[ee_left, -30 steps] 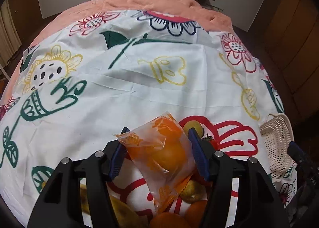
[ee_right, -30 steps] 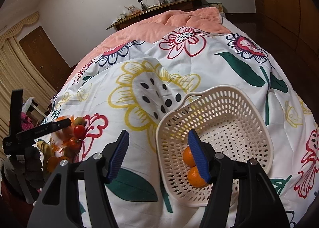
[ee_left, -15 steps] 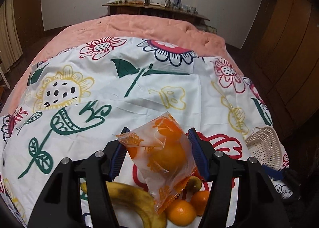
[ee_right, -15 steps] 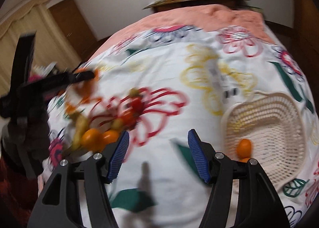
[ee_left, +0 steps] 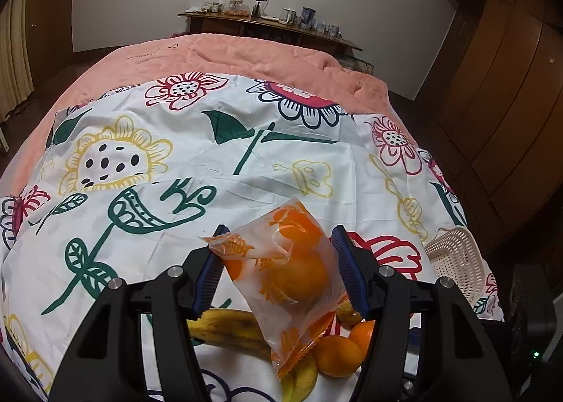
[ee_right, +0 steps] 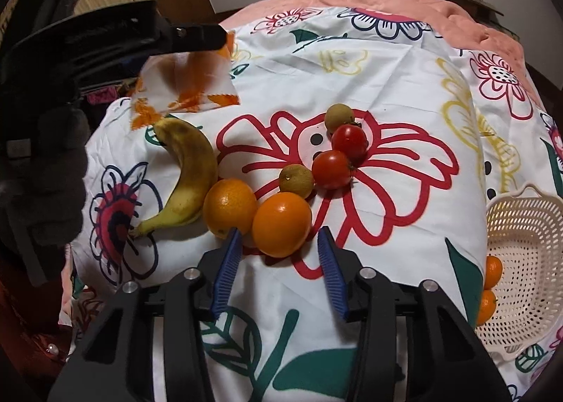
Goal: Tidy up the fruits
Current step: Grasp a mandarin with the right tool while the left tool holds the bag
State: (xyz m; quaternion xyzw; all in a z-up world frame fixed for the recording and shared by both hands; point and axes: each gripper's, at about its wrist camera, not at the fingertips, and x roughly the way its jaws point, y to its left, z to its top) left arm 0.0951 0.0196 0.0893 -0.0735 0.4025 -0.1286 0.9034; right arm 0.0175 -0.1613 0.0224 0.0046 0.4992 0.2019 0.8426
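Basket [ee_right: 524,247] cut by right edge; bagged orange [ee_right: 186,75] blurred.

We see a bed [ee_right: 404,85] under a flowered sheet [ee_right: 387,61]; on it lie a banana [ee_right: 191,170], two oranges [ee_right: 281,224], two tomatoes [ee_right: 332,170], two small brown fruits [ee_right: 296,180], and a basket [ee_right: 524,261] at right

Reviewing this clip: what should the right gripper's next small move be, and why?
Probably ease the right gripper forward around the nearer orange. Its jaws are closing with nothing yet between them, the orange lies just beyond the fingertips, and two oranges already sit in the basket.
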